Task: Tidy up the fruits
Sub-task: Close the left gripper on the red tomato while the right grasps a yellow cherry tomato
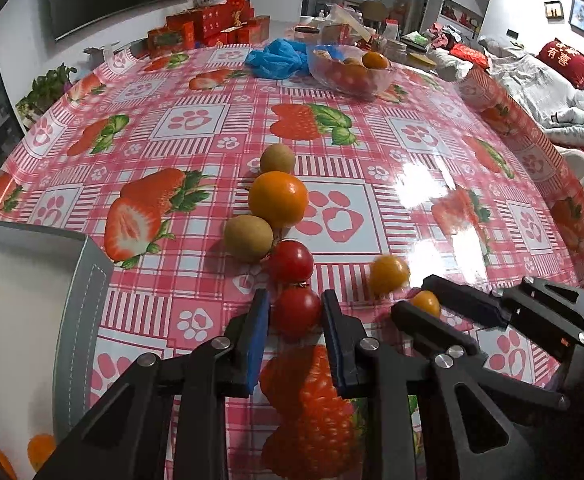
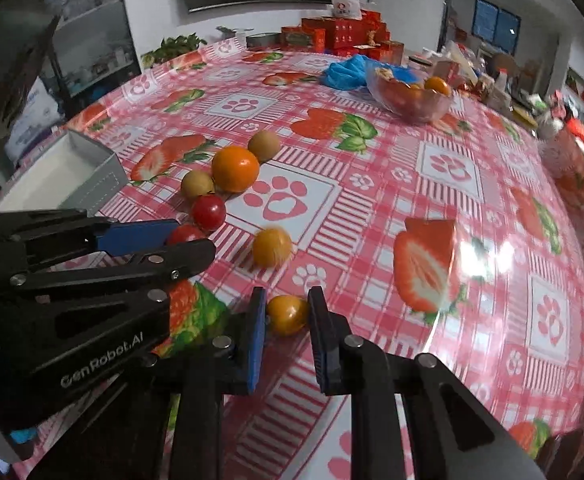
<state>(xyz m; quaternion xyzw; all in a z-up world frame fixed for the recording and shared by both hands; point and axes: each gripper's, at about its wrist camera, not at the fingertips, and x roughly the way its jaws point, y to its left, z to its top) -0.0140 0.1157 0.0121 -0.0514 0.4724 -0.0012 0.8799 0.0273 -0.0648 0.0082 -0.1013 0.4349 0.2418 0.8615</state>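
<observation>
A line of fruit lies on the strawberry-print table: a kiwi (image 1: 277, 159), an orange (image 1: 278, 199), a second kiwi (image 1: 248, 237), a red tomato (image 1: 290, 261) and a nearer red tomato (image 1: 296, 311). My left gripper (image 1: 296, 312) has its jaws around the nearer red tomato, close to its sides. My right gripper (image 2: 286, 314) has its jaws around a yellow tomato (image 2: 287, 314) on the table. Another yellow tomato (image 2: 271, 247) lies blurred just beyond it. The right gripper also shows in the left wrist view (image 1: 432, 304).
A grey box with a white inside (image 1: 79, 276) stands at the left, with orange fruit in its near corner. A glass bowl (image 1: 350, 70) of fruit and a blue plastic bag (image 1: 277, 58) sit at the far side. Red boxes are stacked behind the table.
</observation>
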